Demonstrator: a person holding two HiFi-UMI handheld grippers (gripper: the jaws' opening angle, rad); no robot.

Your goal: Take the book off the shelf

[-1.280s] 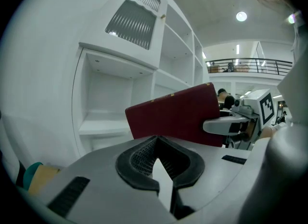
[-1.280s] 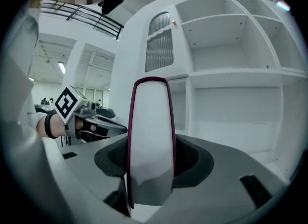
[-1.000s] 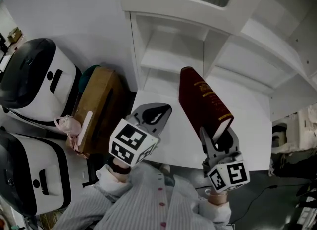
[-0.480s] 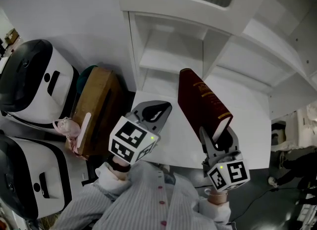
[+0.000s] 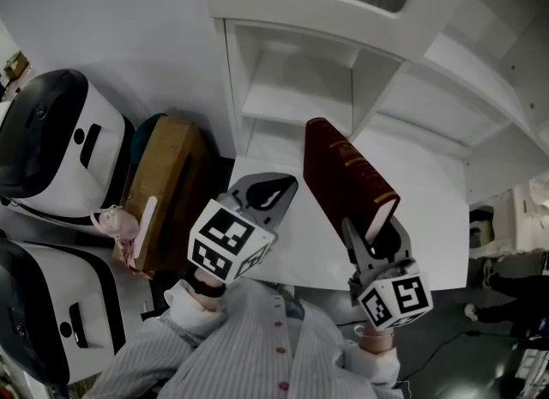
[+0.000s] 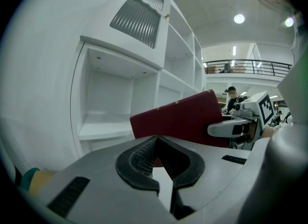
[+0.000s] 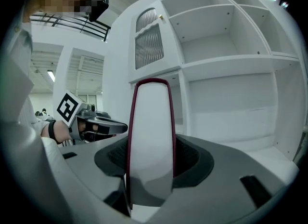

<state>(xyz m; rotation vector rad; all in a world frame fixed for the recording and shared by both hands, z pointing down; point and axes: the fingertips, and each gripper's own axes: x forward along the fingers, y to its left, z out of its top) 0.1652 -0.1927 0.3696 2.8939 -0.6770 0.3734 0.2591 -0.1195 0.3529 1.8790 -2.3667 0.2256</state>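
Fig.: R gripper (image 5: pixel 375 236): my fingers (image 7: pixel 192 158) clenched on the dark red book (image 5: pixel 346 176), one pad on each cover, white page edge facing me. The book stands tilted betw. them and rises fwd of the tips. L gripper (image 5: pixel 271 190), just left of the book: fingers (image 6: pixel 137 158) pressed together w/ nothing betw. them, apart from the book. White tabletop (image 5: pixel 433 217) lies under both. Beyond the tips is the white shelf unit (image 5: pixel 296 88); the book stands in front of it.
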